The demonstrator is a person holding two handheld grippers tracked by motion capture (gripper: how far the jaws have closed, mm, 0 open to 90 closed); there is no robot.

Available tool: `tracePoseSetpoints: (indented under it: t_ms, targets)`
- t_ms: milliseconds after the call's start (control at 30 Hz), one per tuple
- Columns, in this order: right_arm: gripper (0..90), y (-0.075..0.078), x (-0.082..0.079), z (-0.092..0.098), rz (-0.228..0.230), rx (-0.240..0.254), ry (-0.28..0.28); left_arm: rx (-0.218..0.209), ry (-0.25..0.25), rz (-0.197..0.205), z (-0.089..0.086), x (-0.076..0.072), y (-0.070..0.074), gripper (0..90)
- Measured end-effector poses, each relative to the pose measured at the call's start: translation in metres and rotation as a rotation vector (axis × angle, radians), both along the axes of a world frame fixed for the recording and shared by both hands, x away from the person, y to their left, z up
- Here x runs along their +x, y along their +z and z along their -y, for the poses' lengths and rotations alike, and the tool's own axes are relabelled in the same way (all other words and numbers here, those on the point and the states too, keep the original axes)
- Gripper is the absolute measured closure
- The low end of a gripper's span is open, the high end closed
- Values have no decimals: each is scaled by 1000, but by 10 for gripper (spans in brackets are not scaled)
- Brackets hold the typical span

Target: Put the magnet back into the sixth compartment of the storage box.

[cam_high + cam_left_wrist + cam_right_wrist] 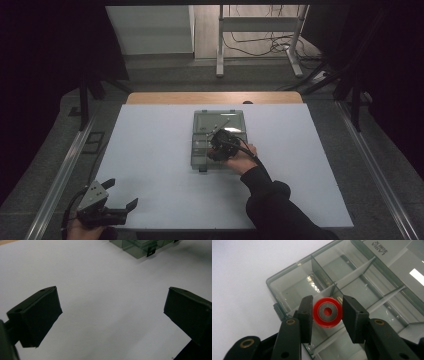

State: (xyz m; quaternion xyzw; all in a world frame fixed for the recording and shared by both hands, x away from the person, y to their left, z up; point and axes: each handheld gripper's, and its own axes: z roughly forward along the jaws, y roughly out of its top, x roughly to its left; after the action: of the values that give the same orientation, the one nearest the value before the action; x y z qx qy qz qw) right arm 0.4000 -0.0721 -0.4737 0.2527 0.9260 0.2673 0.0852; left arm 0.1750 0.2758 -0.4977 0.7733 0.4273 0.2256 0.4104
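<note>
A: What is in the organiser box point(372, 290)?

B: It is a smoky, see-through plastic tray split by thin dividers into oblong compartments. Those I can see into look bare, with only light glinting off their floors. Its lid lies folded open on the far side of the box, with a small printed label near the lid's edge.

A: And the red ring point(327, 312)?

B: It is a round red wheel with a grey metal disc set in its face and a small hole through the middle. The right gripper point(327, 315) pinches it, one flat black pad against each side, and holds it over the box's near compartments, close to the corner with the latch tab. Whether it touches a divider I cannot tell.

A: What else lies around the box?

B: A white, smooth, matte board point(150, 150) carries the box, and a strip of wooden table edge shows beyond the box's far side. The person's dark sleeve point(272, 200) reaches in from the near side of the box, and the hand and gripper cover part of it in the high view.

A: The other tool?

B: The left gripper point(122, 195) sits well apart from the box, at the board's near left corner, its blocky black jaws spread wide over bare white surface with nothing between them.
</note>
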Motion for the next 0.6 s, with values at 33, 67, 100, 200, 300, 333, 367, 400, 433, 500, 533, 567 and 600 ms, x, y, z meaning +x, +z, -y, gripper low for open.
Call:
tracePoseSetpoints:
  t_ms: [33, 67, 100, 200, 300, 333, 367, 400, 433, 500, 533, 567, 600]
  targets:
    - [616, -1, 0, 0, -2, 0, -2, 0, 0, 0, 0, 0, 0, 15]
    - [615, -2, 1, 1, -3, -1, -4, 1, 0, 0, 0, 0, 0, 15]
    - [615, -2, 1, 1, -3, -1, -4, 1, -1, -1, 0, 0, 0, 15]
    - [614, -4, 2, 1, -9, -4, -7, 2, -1, 0, 0, 0, 0, 16]
    - [563, -5, 2, 0, -13, -2, -6, 2, -1, -1, 0, 0, 0, 15]
    - [532, -5, 2, 0, -12, -2, -11, 2, -1, -1, 0, 0, 0, 16]
    - [514, -5, 1, -1, -8, 0, -14, 2, -1, -1, 0, 0, 0, 16]
    - [497, -4, 1, -1, -2, 3, -14, 2, -1, -1, 0, 0, 0, 16]
    - [483, -3, 0, -1, -1, 8, -15, 2, -1, -1, 0, 0, 0, 16]
    - [450, -1, -1, 0, 9, 19, -14, 3, -1, -1, 0, 0, 0, 16]
    - [439, 0, -2, 0, 10, 24, -14, 3, -1, 0, 0, 0, 0, 15]
    - [428, 1, -3, 0, 11, 27, -12, 3, -1, -1, 0, 0, 0, 16]
    - [413, 2, -3, 1, 15, 28, -11, 3, -1, -1, 0, 0, 0, 16]
